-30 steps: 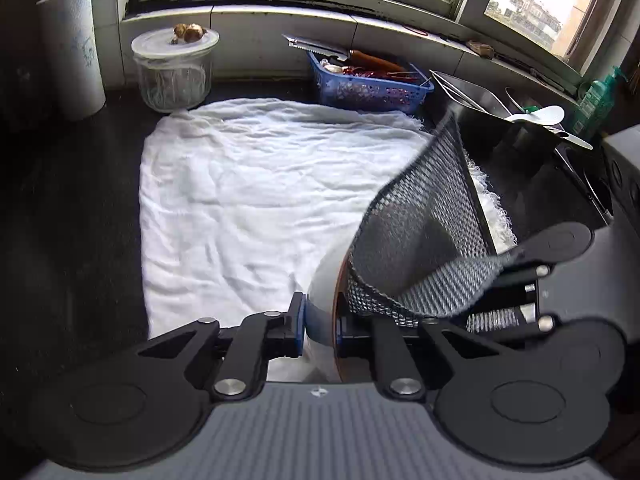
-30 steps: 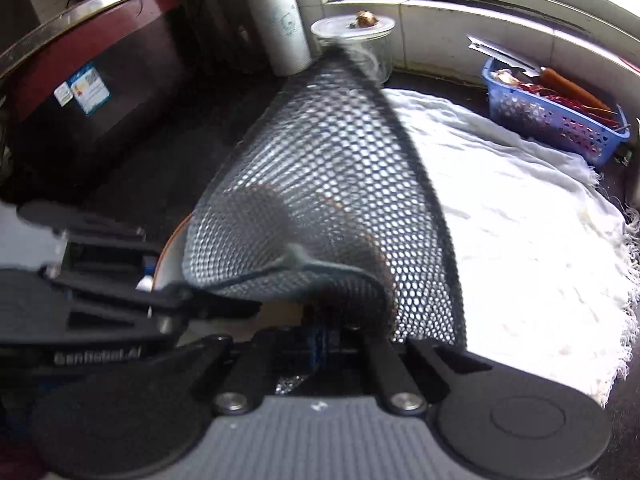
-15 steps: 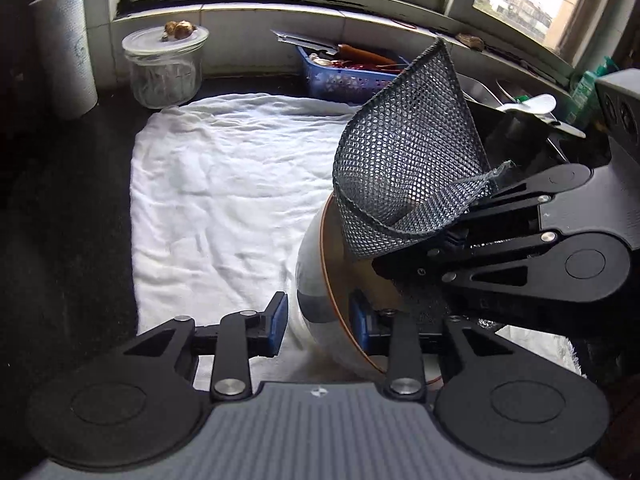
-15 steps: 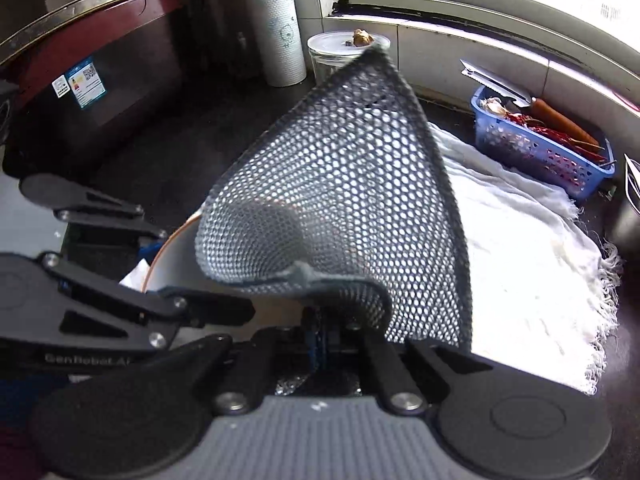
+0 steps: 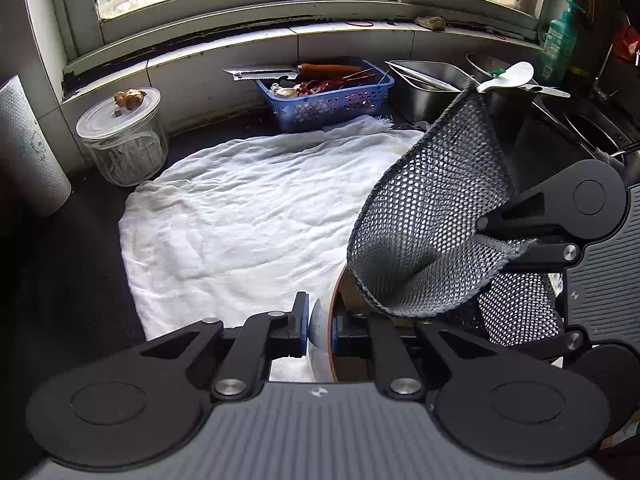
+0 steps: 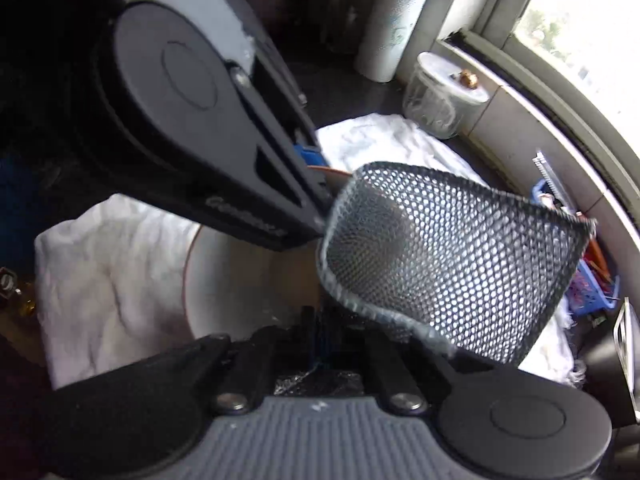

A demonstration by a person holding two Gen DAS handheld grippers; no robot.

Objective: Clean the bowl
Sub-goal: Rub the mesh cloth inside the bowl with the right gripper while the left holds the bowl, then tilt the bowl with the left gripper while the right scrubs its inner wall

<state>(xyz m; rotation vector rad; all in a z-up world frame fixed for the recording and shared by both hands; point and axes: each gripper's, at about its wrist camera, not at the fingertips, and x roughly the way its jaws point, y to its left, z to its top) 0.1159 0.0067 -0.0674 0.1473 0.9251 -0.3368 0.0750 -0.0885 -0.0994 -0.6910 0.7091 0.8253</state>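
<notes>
left gripper (image 5: 319,326) pinching the bowl (image 5: 320,332) rim, bowl tipped on edge, opening facing right gripper (image 6: 329,334), that one clamped on mesh cloth (image 6: 448,256) inside it

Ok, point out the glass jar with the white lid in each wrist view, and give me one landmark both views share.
Left wrist view: the glass jar stands at upper left, on the dark counter beside the white cloth's far left corner, below the windowsill.
Right wrist view: the jar is at upper right of centre, just beyond the cloth, against the tiled sill.
Shared landmark: the paper towel roll, to the left of the jar in both views.
</notes>
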